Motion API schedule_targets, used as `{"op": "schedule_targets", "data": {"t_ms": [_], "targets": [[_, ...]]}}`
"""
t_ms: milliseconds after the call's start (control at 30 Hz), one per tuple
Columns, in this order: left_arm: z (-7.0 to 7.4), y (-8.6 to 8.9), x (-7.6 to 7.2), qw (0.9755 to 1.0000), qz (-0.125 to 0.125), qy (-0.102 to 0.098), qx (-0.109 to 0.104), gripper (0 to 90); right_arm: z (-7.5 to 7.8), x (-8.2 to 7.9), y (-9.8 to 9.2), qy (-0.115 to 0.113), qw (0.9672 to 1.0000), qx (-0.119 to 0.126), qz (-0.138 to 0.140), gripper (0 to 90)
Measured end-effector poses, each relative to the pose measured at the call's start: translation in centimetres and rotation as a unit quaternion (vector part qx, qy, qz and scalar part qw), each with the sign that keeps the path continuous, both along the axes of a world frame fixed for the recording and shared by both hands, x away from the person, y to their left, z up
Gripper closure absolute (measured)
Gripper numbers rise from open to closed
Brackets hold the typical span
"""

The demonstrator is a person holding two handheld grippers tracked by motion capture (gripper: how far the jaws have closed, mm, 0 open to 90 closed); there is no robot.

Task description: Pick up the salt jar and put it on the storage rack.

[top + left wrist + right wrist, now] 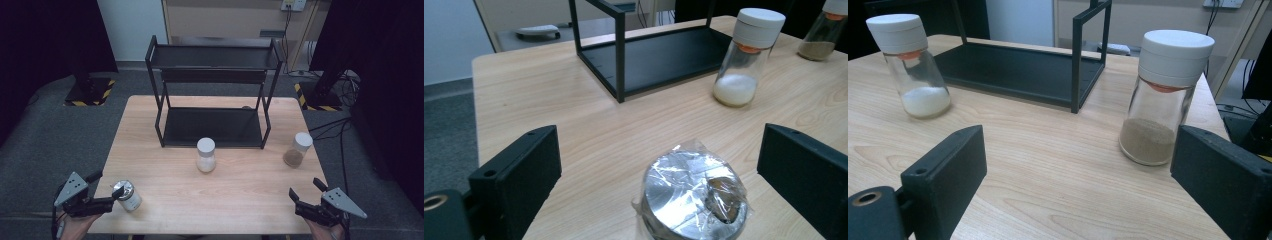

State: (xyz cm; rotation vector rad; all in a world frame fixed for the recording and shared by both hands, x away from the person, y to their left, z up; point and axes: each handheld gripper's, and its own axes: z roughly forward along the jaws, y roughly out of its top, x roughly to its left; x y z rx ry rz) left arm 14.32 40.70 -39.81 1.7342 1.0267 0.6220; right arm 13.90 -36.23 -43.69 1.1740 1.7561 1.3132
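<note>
A small jar with a shiny silver lid under crinkled clear film [691, 197] stands near the table's front left corner [128, 195]. My left gripper [659, 145] is open around it, with a gap showing on each side of the lid; in the high view this gripper [106, 184] points right. A white-capped glass jar of white powder [205, 155] [744, 60] [913, 65] stands mid-table. A similar jar of brown powder [298, 149] [1160, 100] stands at the right. My right gripper [305, 188] [1078, 150] is open at the front right corner, short of the brown jar, with nothing between its jaws.
A black two-tier metal rack [212, 92] [649, 55] [1018, 65] stands at the back middle of the wooden table [240, 195], both shelves bare. Grey carpet surrounds the table, with stand bases marked in yellow and black and cables beyond the far corners.
</note>
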Motion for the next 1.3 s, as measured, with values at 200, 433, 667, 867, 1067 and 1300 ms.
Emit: {"op": "schedule_targets", "data": {"t_ms": [200,433,667,867,1067,1300], "targets": [[-0.8,-0.4,0.5,0.9998,-0.014,0.011,0.003,4.1,0.0,0.0,0.0,0.000,1.0000,-0.001,0.002,7.9],[-1.8,-0.9,0.9,0.9995,-0.027,0.017,0.004,6.4,0.0,0.0,-0.1,0.000,1.0000,0.002,0.002,7.9],[-2.9,-0.8,1.2,0.9993,-0.032,0.018,0.006,10.9,0.0,0.0,-0.1,0.000,1.0000,0.001,0.003,8.0],[-3.6,-1.1,0.8,0.9993,-0.033,0.001,0.015,26.7,0.0,0.0,-0.1,0.001,1.0000,0.000,0.003,8.0],[-3.7,-1.4,0.4,0.9993,-0.029,-0.011,0.023,33.9,0.0,0.0,-0.1,0.000,1.0000,0.000,0.004,8.0],[-3.4,-1.7,0.5,0.9994,-0.027,-0.004,0.022,34.2,0.0,0.1,-0.1,0.001,1.0000,0.001,0.004,8.1]]}}
